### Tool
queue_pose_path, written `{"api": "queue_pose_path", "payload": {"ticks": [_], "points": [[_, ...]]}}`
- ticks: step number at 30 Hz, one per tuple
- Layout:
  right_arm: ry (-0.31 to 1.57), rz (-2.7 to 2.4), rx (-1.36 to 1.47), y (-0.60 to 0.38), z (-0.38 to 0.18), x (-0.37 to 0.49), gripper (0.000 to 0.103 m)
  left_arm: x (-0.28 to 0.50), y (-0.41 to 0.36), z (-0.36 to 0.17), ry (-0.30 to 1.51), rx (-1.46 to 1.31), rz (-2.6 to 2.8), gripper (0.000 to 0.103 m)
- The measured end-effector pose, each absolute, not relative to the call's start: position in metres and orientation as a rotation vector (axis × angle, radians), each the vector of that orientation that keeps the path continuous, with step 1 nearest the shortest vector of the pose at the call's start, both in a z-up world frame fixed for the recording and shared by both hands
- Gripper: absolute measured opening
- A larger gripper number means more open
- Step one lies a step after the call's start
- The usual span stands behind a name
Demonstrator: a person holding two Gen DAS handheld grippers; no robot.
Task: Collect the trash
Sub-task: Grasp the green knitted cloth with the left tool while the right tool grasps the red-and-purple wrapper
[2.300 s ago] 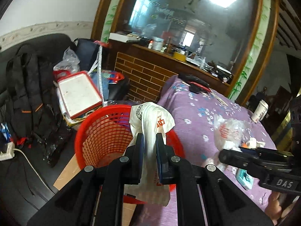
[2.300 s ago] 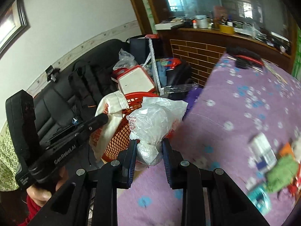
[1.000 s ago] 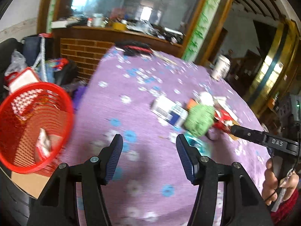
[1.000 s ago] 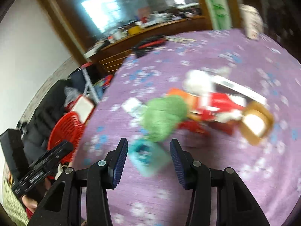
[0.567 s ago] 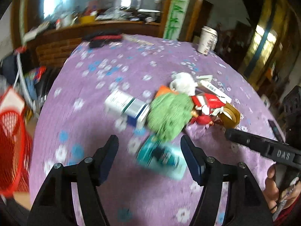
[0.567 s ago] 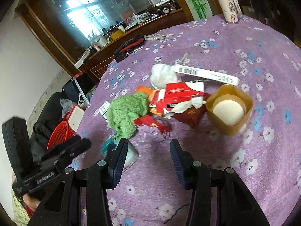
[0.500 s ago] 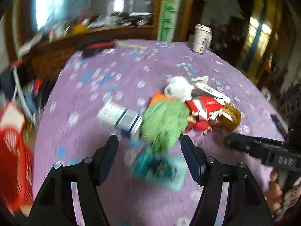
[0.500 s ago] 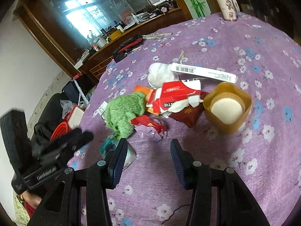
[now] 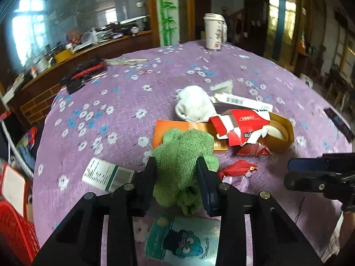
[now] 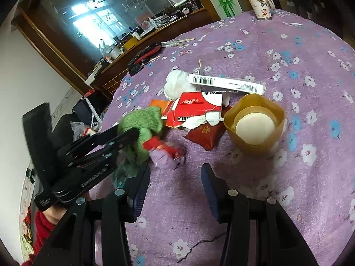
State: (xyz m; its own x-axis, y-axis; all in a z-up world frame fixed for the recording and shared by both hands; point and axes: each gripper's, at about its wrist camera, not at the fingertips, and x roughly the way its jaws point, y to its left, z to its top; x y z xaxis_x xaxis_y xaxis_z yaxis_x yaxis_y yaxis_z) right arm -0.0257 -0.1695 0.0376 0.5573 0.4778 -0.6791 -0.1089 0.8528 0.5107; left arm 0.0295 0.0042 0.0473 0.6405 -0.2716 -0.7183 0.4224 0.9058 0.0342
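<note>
A pile of trash lies on the purple flowered tablecloth (image 9: pixel 133 93). My left gripper (image 9: pixel 176 177) is open with its fingers on either side of a fuzzy green cloth (image 9: pixel 182 155); the cloth also shows in the right wrist view (image 10: pixel 142 122). My right gripper (image 10: pixel 175 185) is open and empty, just short of a red and purple wrapper (image 10: pixel 167 151). Around them lie a torn red carton (image 9: pixel 239 124), a white wad (image 9: pixel 195 106), a long white box (image 10: pixel 226 82), an orange box (image 9: pixel 173 130), a tan cup (image 10: pixel 255 124) and a teal cartoon packet (image 9: pixel 184 241).
The red mesh basket (image 9: pixel 13 226) stands off the table's left edge. A green and white box (image 9: pixel 106 175) lies left of my left gripper. A tall paper cup (image 9: pixel 213 33) stands at the far edge. Black and red tools (image 9: pixel 84 73) lie at the far left.
Both grippers dropped their bags in the red basket, opened, and swung to the trash pile. My left gripper has moved in around the green cloth; my right has come closer to the wrapper.
</note>
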Motion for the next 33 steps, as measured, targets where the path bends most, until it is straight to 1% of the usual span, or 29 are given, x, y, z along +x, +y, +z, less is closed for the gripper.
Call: {"api": "queue_pose_path", "payload": {"ticks": [5,14,22,23,24,33], "points": [[0.927,0.361,0.415,-0.161,0.037,-0.023,0.051,0.016,0.022,0.058,0.758,0.114,-0.394,0.033],[0.934,0.354,0.282,-0.130,0.035,-0.001,0.051,-0.037,0.064,0.087,0.658,-0.050,-0.389,0.033],[0.964,0.321,0.221,-0.110,0.018,0.022,0.051,-0.059,0.090,0.074,0.669,-0.113,-0.308,0.033],[0.968,0.319,0.219,-0.110,0.016,0.023,0.049,-0.060,0.092,0.072,0.674,-0.115,-0.302,0.033],[0.973,0.321,0.218,-0.109,0.015,0.023,0.037,-0.060,0.093,0.070,0.680,-0.119,-0.297,0.033],[0.891,0.335,0.214,-0.109,0.035,-0.014,0.036,-0.069,0.099,0.063,0.688,-0.133,-0.261,0.033]]}}
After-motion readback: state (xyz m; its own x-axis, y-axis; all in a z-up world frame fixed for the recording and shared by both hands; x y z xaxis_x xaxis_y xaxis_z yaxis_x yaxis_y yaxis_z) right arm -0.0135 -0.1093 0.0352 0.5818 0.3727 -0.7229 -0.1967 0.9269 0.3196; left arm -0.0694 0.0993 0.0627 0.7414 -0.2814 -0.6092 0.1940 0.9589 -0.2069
